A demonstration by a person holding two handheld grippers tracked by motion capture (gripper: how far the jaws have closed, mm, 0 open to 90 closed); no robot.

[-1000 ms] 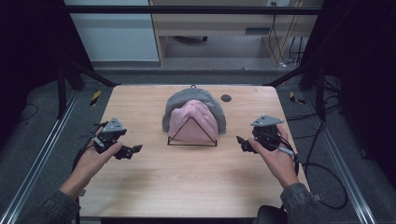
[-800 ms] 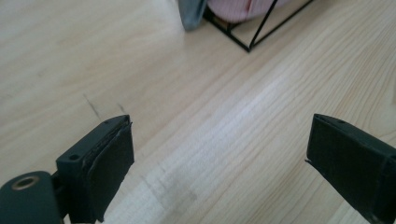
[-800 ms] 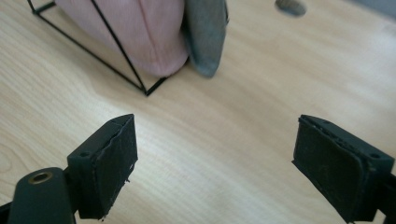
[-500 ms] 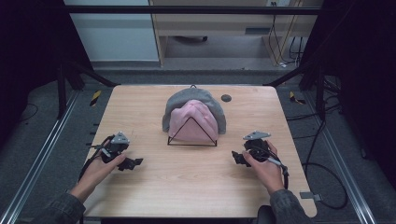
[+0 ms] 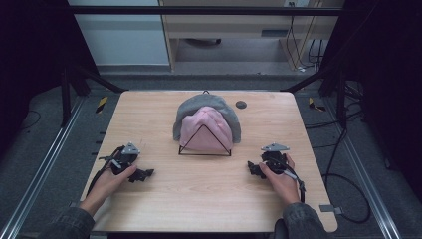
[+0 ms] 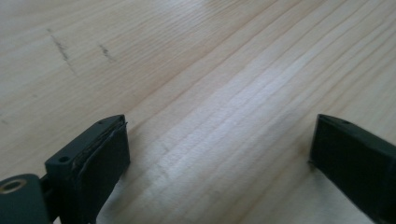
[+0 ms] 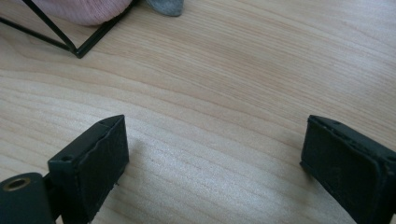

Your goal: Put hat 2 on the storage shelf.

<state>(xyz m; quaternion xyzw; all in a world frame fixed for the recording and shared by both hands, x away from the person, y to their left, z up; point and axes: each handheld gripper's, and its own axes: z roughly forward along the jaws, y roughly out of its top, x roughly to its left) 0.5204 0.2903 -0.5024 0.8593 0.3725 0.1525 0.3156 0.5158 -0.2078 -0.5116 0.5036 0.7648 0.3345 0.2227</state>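
A pink knitted hat (image 5: 205, 130) lies over a grey hat (image 5: 199, 105) on a black wire stand (image 5: 205, 153) at the middle of the wooden table (image 5: 209, 199). My left gripper (image 5: 144, 174) rests low on the table at the front left, its jaws wide apart over bare wood (image 6: 219, 154). My right gripper (image 5: 253, 169) sits at the front right, open with nothing between its jaws (image 7: 215, 154), which have just been opening a little. The stand's corner (image 7: 77, 49) and the edge of the pink hat (image 7: 79, 11) lie ahead of it to the left, well apart.
A small dark round object (image 5: 241, 104) lies near the table's far edge, right of the hats. A yellow-and-black tool (image 5: 101, 103) lies on the floor at the left. Cables trail on the floor at the right.
Both hands have come down and back toward the near edge, bringing the grippers onto the table surface. The hats and stand have not moved.
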